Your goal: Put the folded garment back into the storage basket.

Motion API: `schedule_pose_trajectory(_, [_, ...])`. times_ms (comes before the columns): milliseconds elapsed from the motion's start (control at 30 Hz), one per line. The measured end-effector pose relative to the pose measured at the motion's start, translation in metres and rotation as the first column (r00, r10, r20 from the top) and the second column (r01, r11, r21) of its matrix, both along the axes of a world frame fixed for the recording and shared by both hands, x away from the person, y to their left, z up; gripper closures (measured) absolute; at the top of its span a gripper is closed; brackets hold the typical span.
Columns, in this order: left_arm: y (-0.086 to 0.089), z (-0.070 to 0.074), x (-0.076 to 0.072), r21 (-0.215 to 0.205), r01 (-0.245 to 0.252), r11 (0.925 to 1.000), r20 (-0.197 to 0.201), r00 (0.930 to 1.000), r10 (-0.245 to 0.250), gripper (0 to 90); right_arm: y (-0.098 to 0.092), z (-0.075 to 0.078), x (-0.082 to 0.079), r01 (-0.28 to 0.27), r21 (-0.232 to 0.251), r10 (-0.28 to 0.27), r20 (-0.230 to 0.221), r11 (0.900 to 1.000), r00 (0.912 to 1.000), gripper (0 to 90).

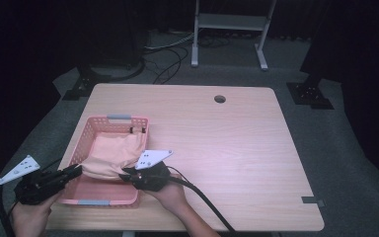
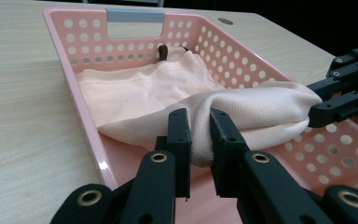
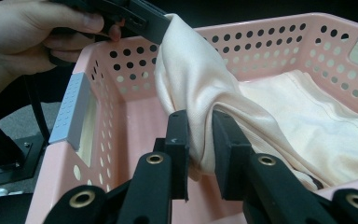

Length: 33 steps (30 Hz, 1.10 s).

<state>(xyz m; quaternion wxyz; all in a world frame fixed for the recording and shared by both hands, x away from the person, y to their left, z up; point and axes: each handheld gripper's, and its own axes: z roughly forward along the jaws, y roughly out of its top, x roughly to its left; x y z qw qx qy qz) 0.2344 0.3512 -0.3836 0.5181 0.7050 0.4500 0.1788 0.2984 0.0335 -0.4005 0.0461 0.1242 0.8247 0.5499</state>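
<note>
A pale peach cloth (image 1: 113, 150) lies in a pink perforated basket (image 1: 139, 119) at the table's left front. My left gripper (image 1: 78, 170) reaches over the basket's left wall, and my right gripper (image 1: 126, 173) over its right wall. In the left gripper view the left gripper (image 2: 199, 116) is shut on a bunched fold of the cloth (image 2: 140, 98), lifted above the basket (image 2: 88, 46) floor. In the right gripper view the right gripper (image 3: 199, 119) is shut on the other end of that fold (image 3: 191, 70). The fold hangs stretched between the two.
The basket has grey handle strips (image 1: 119, 117) at both ends and a small dark object (image 2: 163, 51) in its far corner. The wooden table (image 1: 227, 148) has a round cable hole (image 1: 220, 98) at the back. A metal stand (image 1: 229, 22) is on the floor behind.
</note>
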Motion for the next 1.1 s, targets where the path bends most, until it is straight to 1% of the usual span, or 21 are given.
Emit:
schedule_pose_trajectory(167, [-0.0004, 0.0002, -0.0002, 0.003, -0.002, 1.0, -0.002, 1.0, 0.002, 80.5, -0.0006, -0.0001, 0.0006, -0.014, 0.008, 0.015, -0.015, 1.0, 0.9998, 71.0])
schedule_pose_trajectory(267, [-0.0008, 0.0003, -0.0005, 0.006, -0.003, 1.0, -0.002, 1.0, 0.003, 80.5, -0.0012, -0.0003, 0.0016, -0.02, 0.015, 0.021, -0.029, 1.0, 0.9994, 68.8])
schedule_pose_trajectory(467, [-0.0014, 0.0004, -0.001, 0.012, -0.003, 0.9999, -0.003, 1.0, 0.003, 80.5, -0.0017, -0.0009, 0.0026, -0.019, 0.015, 0.02, -0.034, 1.0, 0.9992, 64.5])
schedule_pose_trajectory(567, [-0.0014, 0.0002, -0.0011, 0.011, -0.002, 0.9999, -0.003, 1.0, 0.002, 80.5, -0.0018, -0.0009, 0.0026, -0.017, 0.017, 0.018, -0.036, 1.0, 0.9992, 61.0])
schedule_pose_trajectory(700, [-0.0016, 0.0003, -0.0011, 0.012, -0.002, 0.9999, -0.004, 1.0, 0.002, 80.5, -0.0022, -0.001, 0.003, -0.014, 0.024, 0.015, -0.04, 1.0, 0.9991, 55.6])
schedule_pose_trajectory(833, [-0.0016, 0.0003, -0.001, 0.011, -0.002, 0.9999, -0.004, 1.0, 0.002, 80.5, -0.0025, -0.0011, 0.0037, -0.006, 0.028, 0.007, -0.042, 1.0, 0.9991, 47.6])
schedule_pose_trajectory(867, [-0.0016, 0.0003, -0.001, 0.012, -0.001, 0.9999, -0.004, 1.0, 0.001, 80.5, -0.0026, -0.0013, 0.0044, -0.008, 0.029, 0.009, -0.044, 1.0, 0.999, 47.3])
schedule_pose_trajectory(933, [-0.0016, 0.0003, -0.0009, 0.011, -0.001, 0.9999, -0.004, 1.0, 0.001, 80.5, -0.0026, -0.0015, 0.0045, -0.007, 0.025, 0.009, -0.043, 1.0, 0.999, 44.1])
schedule_pose_trajectory(1100, [-0.0018, 0.0004, -0.0011, 0.014, 0.0, 0.9999, -0.005, 1.0, 0.0, 80.6, -0.0023, -0.0025, 0.0057, 0.0, 0.03, 0.001, -0.056, 1.0, 0.9984, 36.4])
